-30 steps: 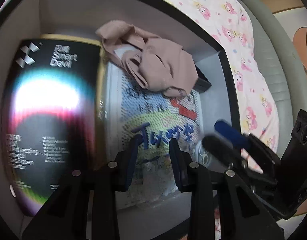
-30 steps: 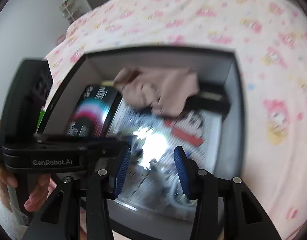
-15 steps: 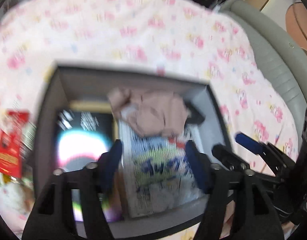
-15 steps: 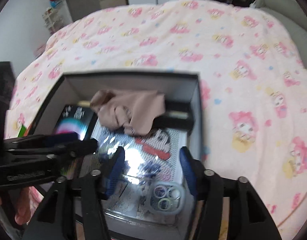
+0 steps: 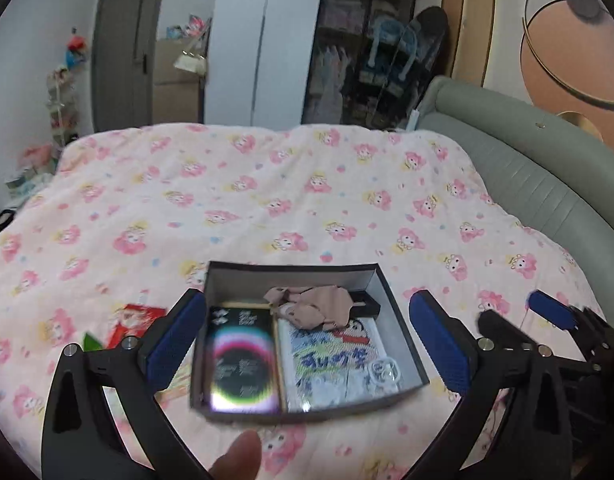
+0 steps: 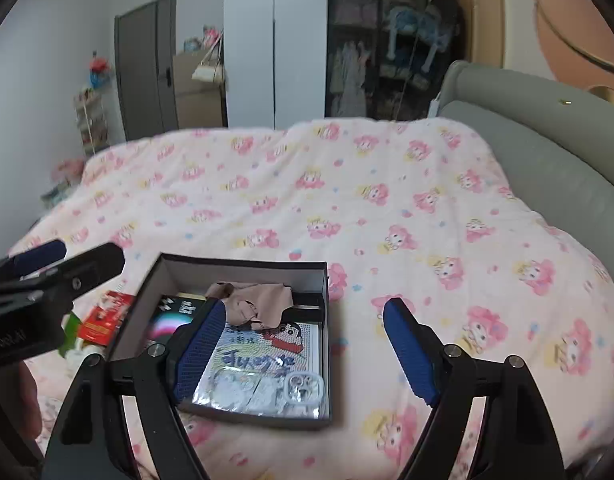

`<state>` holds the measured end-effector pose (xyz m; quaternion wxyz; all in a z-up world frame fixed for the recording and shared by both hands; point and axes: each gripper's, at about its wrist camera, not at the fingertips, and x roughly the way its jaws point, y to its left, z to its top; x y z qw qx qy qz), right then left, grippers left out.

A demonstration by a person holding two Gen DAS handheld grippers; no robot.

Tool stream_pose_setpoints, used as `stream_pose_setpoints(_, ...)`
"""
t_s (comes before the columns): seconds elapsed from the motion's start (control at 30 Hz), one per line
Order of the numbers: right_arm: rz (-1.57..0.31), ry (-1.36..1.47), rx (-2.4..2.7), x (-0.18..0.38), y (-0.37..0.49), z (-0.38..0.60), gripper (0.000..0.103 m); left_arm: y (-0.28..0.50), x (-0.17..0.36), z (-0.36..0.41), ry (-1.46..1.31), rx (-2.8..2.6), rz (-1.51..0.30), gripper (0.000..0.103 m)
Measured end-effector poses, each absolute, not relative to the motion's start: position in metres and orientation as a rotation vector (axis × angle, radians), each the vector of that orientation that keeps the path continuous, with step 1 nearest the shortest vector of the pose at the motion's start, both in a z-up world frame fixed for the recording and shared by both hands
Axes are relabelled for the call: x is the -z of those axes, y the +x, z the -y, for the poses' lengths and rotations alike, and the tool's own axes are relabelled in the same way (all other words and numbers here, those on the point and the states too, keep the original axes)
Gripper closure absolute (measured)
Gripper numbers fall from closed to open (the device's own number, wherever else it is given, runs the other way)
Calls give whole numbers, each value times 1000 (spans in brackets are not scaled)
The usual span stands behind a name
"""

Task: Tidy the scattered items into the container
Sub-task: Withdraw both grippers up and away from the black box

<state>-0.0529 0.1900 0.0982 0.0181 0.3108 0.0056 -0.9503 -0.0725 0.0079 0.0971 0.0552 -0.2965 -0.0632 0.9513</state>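
Observation:
A dark open box (image 5: 403, 320) sits on the pink bedspread (image 5: 267, 200). Inside lie a black phone-film package (image 5: 243, 360), a cartoon bead-picture pack (image 5: 331, 356), a beige cloth (image 5: 315, 306) and a clear phone case (image 6: 303, 388). A red packet (image 5: 135, 320) and a green item (image 5: 92, 342) lie outside, left of the box. My left gripper (image 5: 307, 300) hangs above the box, its jaws opening wide with nothing held. My right gripper (image 6: 305, 308) also hovers above the box (image 6: 325, 320), jaws opening and empty. Each gripper shows in the other's view, the right gripper (image 5: 527, 320) and the left gripper (image 6: 73, 258).
A grey-green padded headboard (image 5: 527, 160) curves along the bed's right side. Beyond the far edge stand a white wardrobe (image 5: 239, 40), a dark glass cabinet (image 5: 367, 48) and a door (image 5: 123, 56). A thumb (image 5: 237, 456) shows at the bottom edge.
Both grippers rose up and back out of the box and their jaws spread wide. The views tilted up, so the whole bed and room now show.

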Motion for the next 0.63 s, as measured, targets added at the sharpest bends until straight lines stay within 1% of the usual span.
stream_pose_setpoints(0.1,84,950,2961,-91,-13,-197,23,-35,-88,-6,-911,-2889,220,1)
stream_pose_setpoints(0.17,120,996,2960,-76,7,-201,23,-17,-78,-7,-945,-2873,223,1)
stream_pose_setpoints(0.3,60,1050,2954,-62,21,-201,23,3,-67,-11,-985,-2870,184,1)
stream_pose_setpoints(0.4,80,1017,2963,-66,27,-204,23,14,-68,-14,-983,-2880,163,1)
stream_pose_setpoints(0.63,63,1002,2967,-68,34,-199,23,23,-69,-22,-983,-2887,127,1)
